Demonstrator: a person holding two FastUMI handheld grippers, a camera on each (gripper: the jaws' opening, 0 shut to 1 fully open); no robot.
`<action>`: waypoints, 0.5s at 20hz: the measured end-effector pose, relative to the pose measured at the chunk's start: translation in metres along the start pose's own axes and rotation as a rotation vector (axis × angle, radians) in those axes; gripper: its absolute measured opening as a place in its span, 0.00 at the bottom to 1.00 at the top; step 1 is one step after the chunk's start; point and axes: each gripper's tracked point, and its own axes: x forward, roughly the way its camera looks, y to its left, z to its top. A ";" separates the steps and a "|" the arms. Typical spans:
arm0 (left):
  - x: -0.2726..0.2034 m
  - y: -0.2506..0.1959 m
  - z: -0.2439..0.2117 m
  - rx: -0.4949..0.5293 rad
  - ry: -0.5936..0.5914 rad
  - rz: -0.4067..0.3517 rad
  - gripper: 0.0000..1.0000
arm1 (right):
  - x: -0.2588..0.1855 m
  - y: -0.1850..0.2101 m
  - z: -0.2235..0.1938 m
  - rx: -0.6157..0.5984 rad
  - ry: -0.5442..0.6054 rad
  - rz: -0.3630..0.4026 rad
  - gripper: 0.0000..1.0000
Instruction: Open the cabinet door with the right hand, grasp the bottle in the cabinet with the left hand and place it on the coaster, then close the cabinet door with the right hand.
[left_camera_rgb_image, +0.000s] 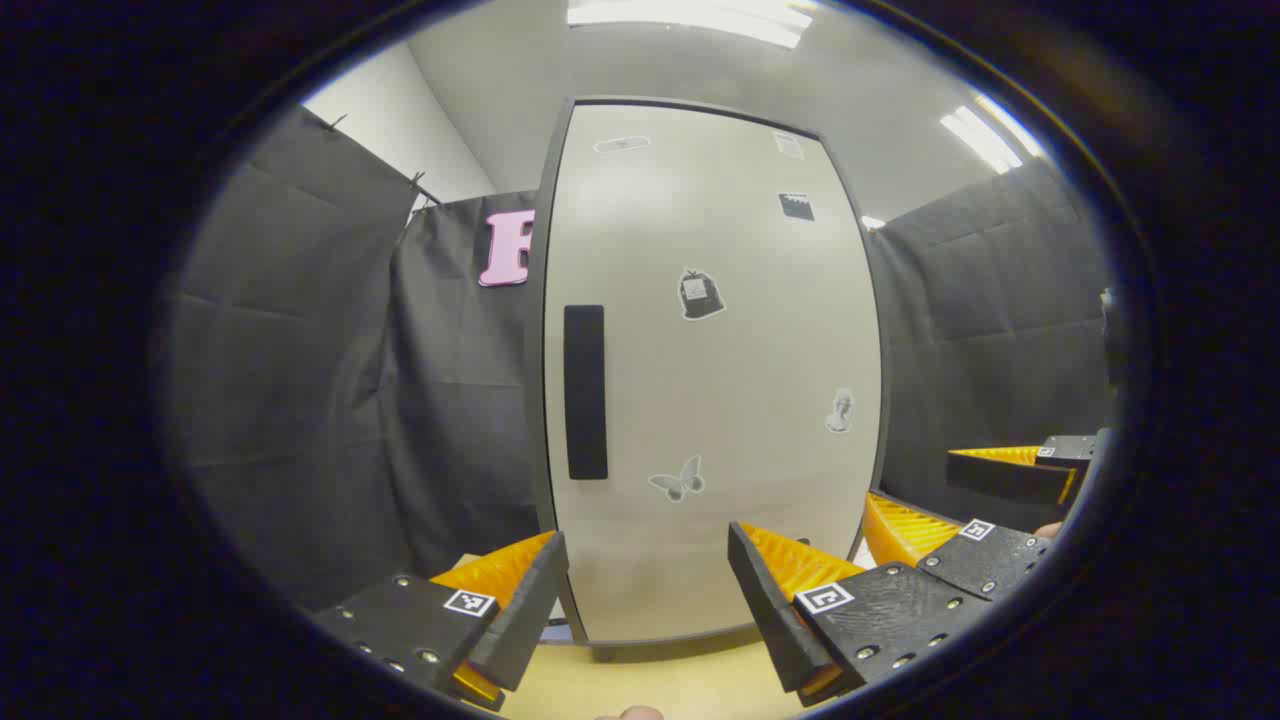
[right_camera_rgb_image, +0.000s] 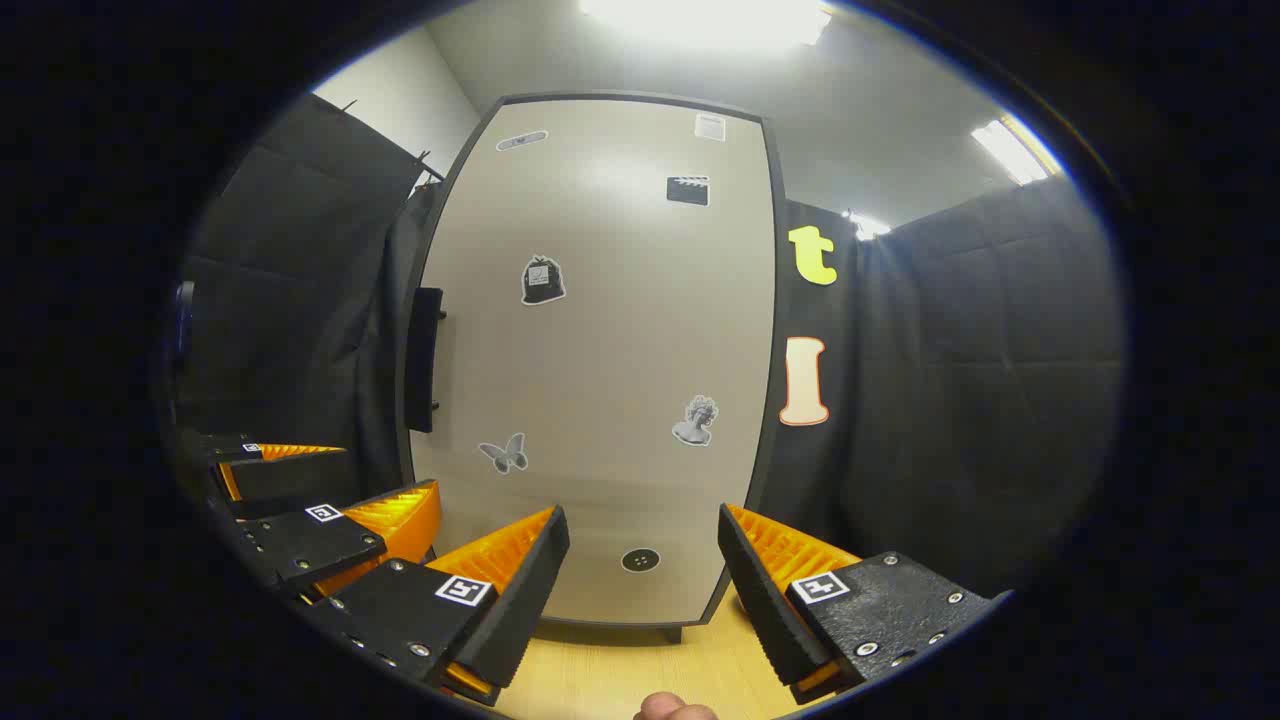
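- Left gripper view: the left gripper (left_camera_rgb_image: 648, 590) sits low in front of the cabinet door (left_camera_rgb_image: 710, 370), fingers spread wide with nothing between them.
- The cabinet door is shut; its dark edge frame runs unbroken along the top, both sides and the bottom.
- A dark vertical handle (left_camera_rgb_image: 585, 392) stands near the door's left edge, above the left finger and apart from it.
- Small stickers are scattered over the door face, among them a butterfly sticker (left_camera_rgb_image: 678, 479) low on the panel.
- The bottle is behind the closed door and cannot be seen.
- The right gripper (left_camera_rgb_image: 975, 500) appears at the right margin, beside the door's right edge, its two fingers apart and holding nothing.
- A strip of wooden tabletop (left_camera_rgb_image: 660, 675) lies between the gripper fingers and the door's bottom edge.
- Black cloth walls close in on both sides of the cabinet, leaving a narrow gap at each side edge.
- Right gripper view: the right gripper (right_camera_rgb_image: 643, 580) faces the same door (right_camera_rgb_image: 600, 350), fingers spread and empty, well short of the panel.
- The handle (right_camera_rgb_image: 425, 358) is seen side-on at the door's left edge, standing proud of the face.
- The left gripper (right_camera_rgb_image: 330, 480) sits at lower left, below the handle, fingers parted.
- A small round dark mark (right_camera_rgb_image: 640, 559) shows near the door's bottom edge, between the right gripper's fingers.
- Tabletop (right_camera_rgb_image: 640, 665) shows below the door's bottom edge.
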 end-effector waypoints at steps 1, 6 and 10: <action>-0.001 0.004 0.003 -0.003 -0.005 0.013 0.96 | -0.002 0.004 0.003 0.005 -0.009 0.016 0.93; 0.001 0.013 0.007 0.012 -0.023 0.040 0.96 | -0.003 0.004 0.005 0.031 -0.022 0.060 0.95; 0.003 0.009 0.005 0.022 -0.023 0.036 0.96 | 0.003 -0.008 -0.007 0.072 0.005 0.053 0.95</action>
